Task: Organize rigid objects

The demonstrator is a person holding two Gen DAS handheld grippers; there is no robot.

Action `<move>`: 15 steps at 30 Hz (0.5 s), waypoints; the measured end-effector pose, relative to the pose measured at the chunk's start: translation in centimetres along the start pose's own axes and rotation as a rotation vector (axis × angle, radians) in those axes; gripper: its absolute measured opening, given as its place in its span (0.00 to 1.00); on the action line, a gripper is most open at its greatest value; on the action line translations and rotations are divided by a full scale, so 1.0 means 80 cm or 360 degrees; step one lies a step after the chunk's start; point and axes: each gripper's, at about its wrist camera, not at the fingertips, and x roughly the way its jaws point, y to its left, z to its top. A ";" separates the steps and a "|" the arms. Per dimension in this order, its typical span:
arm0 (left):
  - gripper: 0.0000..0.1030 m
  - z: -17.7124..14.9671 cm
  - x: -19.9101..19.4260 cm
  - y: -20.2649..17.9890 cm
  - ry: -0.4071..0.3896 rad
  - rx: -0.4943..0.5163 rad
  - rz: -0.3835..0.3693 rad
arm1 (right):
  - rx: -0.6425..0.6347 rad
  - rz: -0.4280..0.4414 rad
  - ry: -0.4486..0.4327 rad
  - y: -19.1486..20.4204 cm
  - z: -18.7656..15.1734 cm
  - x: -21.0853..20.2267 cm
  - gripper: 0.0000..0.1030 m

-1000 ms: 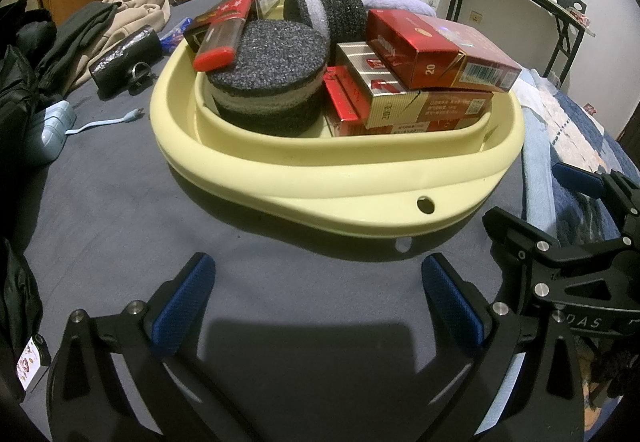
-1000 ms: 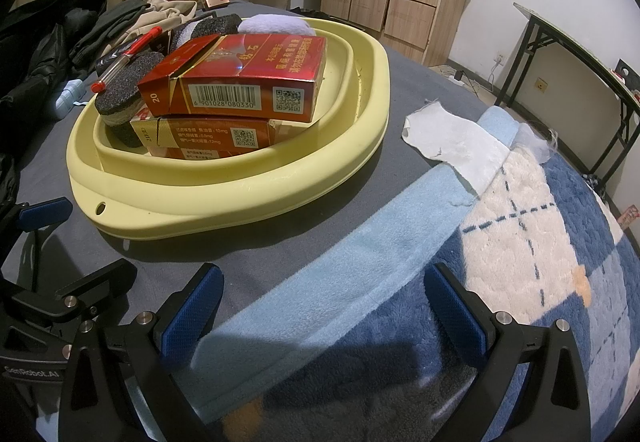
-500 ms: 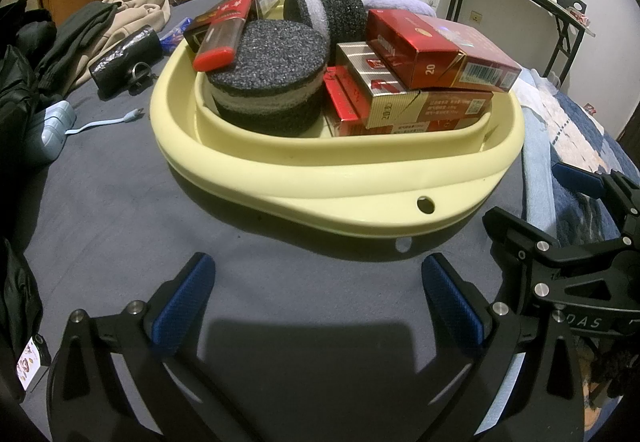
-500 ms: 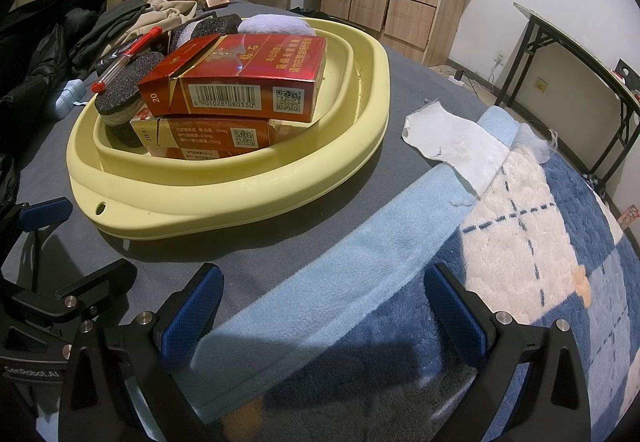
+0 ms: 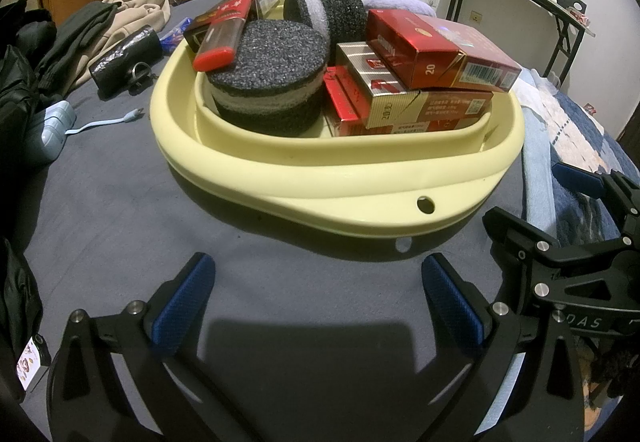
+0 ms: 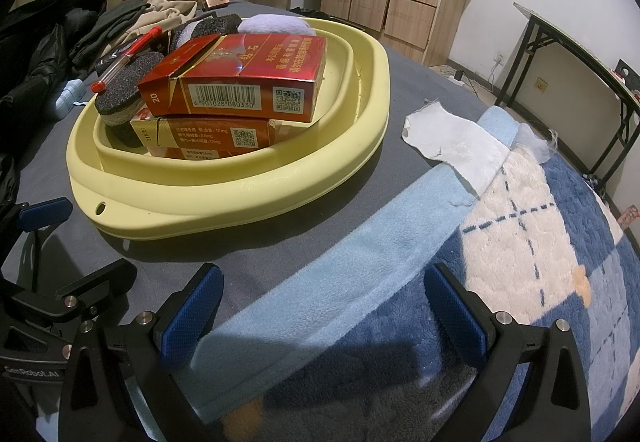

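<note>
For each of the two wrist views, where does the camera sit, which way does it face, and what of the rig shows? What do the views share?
Left wrist view: sits behind the left claw, low over the grey cover, facing the yellow basin head-on; the right claw shows at the right edge.
Right wrist view: sits behind the right claw, over the blue plaid blanket, basin up to its left; the left claw shows at the left edge.
Shared: the basin, the top red carton, both claws open and empty.
</note>
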 end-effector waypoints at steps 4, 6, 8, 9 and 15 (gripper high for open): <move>1.00 0.000 0.000 0.000 0.0000 0.0000 0.0000 | 0.0000 0.0000 0.0000 0.000 0.000 0.000 1.00; 1.00 0.000 0.000 0.000 0.0000 0.0000 0.0000 | 0.0000 0.0000 0.0000 0.000 0.000 0.000 1.00; 1.00 0.000 -0.001 0.000 0.0000 0.0000 0.0000 | 0.0000 0.0000 0.0000 0.000 0.000 0.000 1.00; 1.00 0.000 0.000 0.000 0.0000 0.0000 0.0000 | 0.0000 0.0000 0.0000 0.000 0.000 0.000 1.00; 1.00 0.000 0.000 0.000 0.0000 0.0000 0.0000 | 0.0000 0.0000 0.0000 0.000 0.000 0.000 1.00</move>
